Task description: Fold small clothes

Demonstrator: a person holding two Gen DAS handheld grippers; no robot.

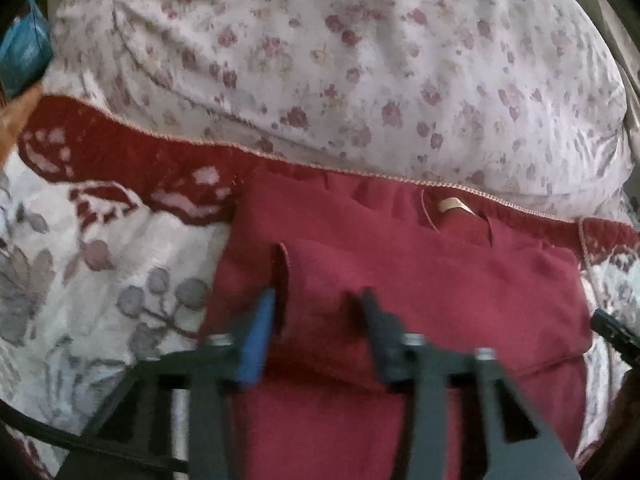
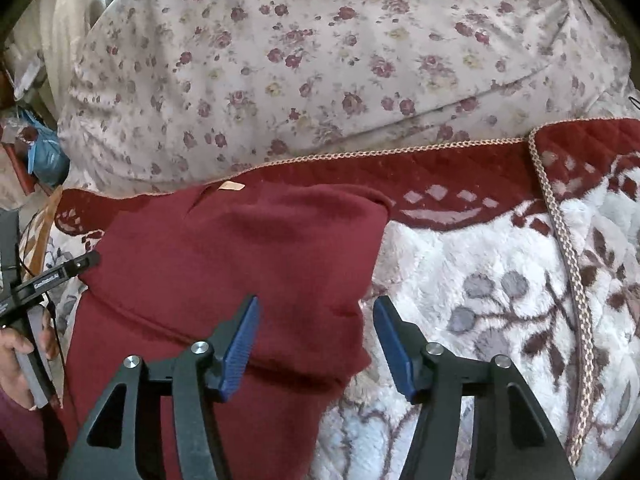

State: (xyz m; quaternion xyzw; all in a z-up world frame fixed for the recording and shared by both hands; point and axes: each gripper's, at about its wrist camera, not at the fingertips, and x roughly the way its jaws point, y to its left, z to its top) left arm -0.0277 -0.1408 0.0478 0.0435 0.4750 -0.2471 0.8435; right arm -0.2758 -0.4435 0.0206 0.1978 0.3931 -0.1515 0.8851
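A dark red garment (image 1: 420, 280) lies partly folded on a fluffy white and red floral blanket (image 1: 100, 248); a tan label shows at its neck. It also shows in the right wrist view (image 2: 224, 264). My left gripper (image 1: 316, 304) is open, its fingers straddling a folded sleeve flap of the garment. My right gripper (image 2: 316, 320) is open, hovering over the garment's right edge, one finger over the cloth and one over the blanket (image 2: 480, 288). The left gripper's tip (image 2: 80, 264) shows at the garment's left edge in the right wrist view.
A large floral pillow (image 1: 340, 60) lies behind the garment, also in the right wrist view (image 2: 320, 60). A braided trim edge (image 2: 560, 240) runs down the blanket at right. Blue clutter (image 2: 44, 152) sits off the bed at the left.
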